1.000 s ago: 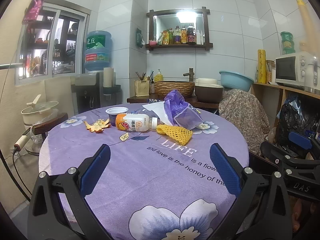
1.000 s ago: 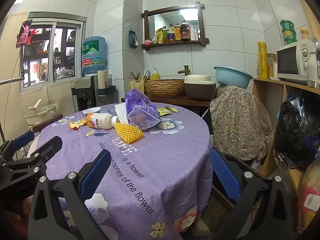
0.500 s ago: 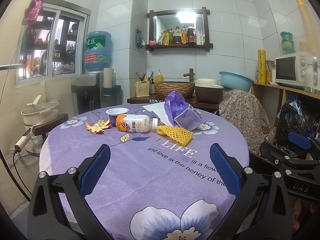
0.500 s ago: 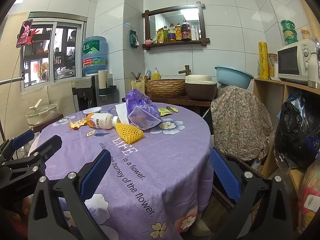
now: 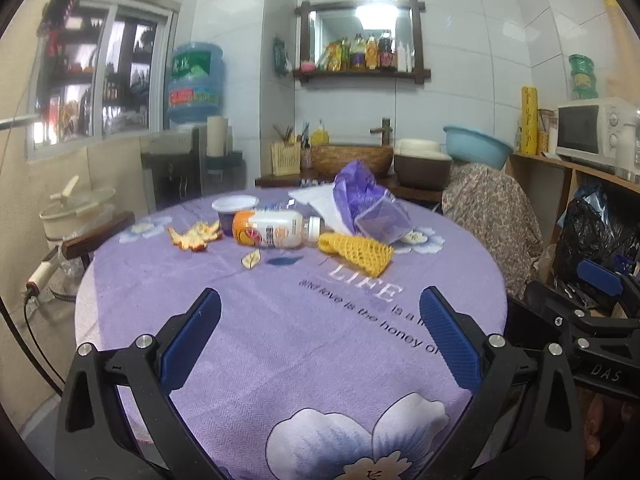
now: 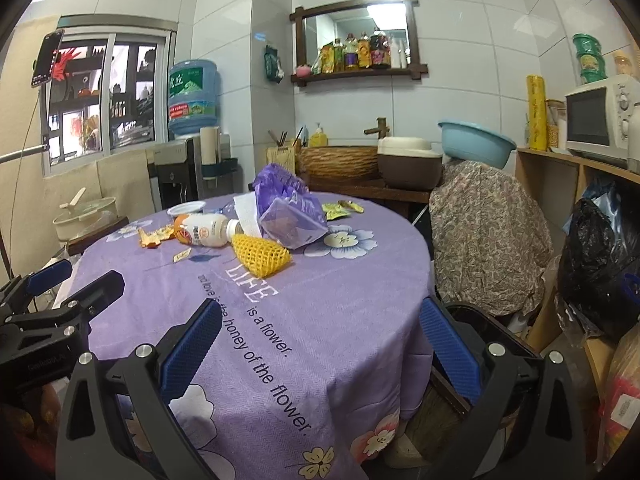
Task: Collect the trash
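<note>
Trash lies at the far side of a round table with a purple flowered cloth [image 5: 288, 320]: a plastic bottle on its side [image 5: 272, 233] [image 6: 206, 231], a yellow foam net [image 5: 356, 251] [image 6: 260, 255], orange peel [image 5: 194, 236] [image 6: 154, 237], a white cup [image 5: 235, 208], a purple bag [image 5: 370, 204] [image 6: 288, 208] and white paper [image 5: 320, 204]. My left gripper [image 5: 320, 332] is open and empty over the near part of the table. My right gripper [image 6: 320, 336] is open and empty at the table's right edge.
A dark bin [image 6: 492, 340] stands by the table's right side, behind the right gripper. A covered bundle [image 6: 484, 232], black bags [image 6: 600, 256] and a shelf with a microwave [image 6: 600, 120] are to the right. A pot on a stool [image 5: 76, 210] is left.
Both grippers have shifted slightly forward toward the table; the trash sits a little lower and larger in view. Both stay open and empty.
</note>
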A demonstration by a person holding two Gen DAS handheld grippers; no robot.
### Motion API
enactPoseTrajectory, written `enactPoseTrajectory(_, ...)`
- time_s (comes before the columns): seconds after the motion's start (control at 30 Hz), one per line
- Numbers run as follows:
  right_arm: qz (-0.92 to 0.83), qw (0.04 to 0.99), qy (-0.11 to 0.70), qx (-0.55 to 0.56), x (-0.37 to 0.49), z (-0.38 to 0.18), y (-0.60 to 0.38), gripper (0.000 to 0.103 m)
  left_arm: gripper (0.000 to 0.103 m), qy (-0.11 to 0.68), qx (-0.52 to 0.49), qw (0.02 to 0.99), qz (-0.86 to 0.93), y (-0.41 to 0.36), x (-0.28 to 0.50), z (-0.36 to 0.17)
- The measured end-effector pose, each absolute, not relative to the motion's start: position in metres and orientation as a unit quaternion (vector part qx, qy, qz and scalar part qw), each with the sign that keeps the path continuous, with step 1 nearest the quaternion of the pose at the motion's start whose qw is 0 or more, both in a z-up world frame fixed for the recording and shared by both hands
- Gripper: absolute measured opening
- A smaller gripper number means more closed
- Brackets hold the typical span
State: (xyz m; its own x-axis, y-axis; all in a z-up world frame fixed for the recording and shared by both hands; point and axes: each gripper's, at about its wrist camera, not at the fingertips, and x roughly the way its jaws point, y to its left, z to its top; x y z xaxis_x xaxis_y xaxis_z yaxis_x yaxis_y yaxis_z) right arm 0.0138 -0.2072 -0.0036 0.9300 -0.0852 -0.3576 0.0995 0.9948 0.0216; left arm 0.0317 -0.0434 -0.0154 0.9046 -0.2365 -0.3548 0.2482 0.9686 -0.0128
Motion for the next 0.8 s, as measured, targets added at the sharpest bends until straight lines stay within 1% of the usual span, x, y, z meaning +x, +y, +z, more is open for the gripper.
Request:
enactPoseTrajectory(0.2, 0.001, 0.969, 0.246, 0.024, 0.059, -0.015, -0.218, 0.098, 0.098, 0.260, -0.012, 0.954, -0.145, -0.019, 0.090, -0.027)
enactPoseTrajectory(0.37, 0.053, 0.955, 0.290, 0.035, 0.111, -0.018, -0.225, 0.098, 0.098, 0.306, 0.014, 0.939, -0.156, -0.006, 0.147, -0.030)
enactPoseTrajectory(0.53, 0.078, 0.950, 0.301, 0.035, 0.170, -0.002, -0.227, 0.098, 0.098, 0.310, 0.039, 0.938, -0.151, 0.013, 0.222, -0.012)
enactPoseTrajectory(0.67, 0.082, 0.949, 0.305, 0.027, 0.220, 0.010, -0.225, 0.095, 0.098, 0.323, 0.025, 0.934, -0.148, 0.026, 0.281, -0.001)
enactPoseTrajectory(0.7, 0.084, 0.946, 0.311, 0.026, 0.232, 0.011, -0.225, 0.093, 0.096, 0.328, 0.022, 0.933, -0.147, 0.027, 0.291, 0.000)
enactPoseTrajectory(0.73, 0.084, 0.944, 0.317, 0.026, 0.243, 0.011, -0.226, 0.090, 0.092, 0.335, 0.017, 0.931, -0.145, 0.029, 0.301, 0.000)
enactPoseTrajectory(0.77, 0.084, 0.943, 0.321, 0.023, 0.253, 0.012, -0.226, 0.089, 0.090, 0.342, 0.010, 0.929, -0.143, 0.031, 0.309, 0.000)
enactPoseTrajectory(0.8, 0.085, 0.942, 0.325, 0.016, 0.261, 0.012, -0.225, 0.088, 0.089, 0.347, -0.003, 0.926, -0.147, 0.034, 0.318, -0.001)
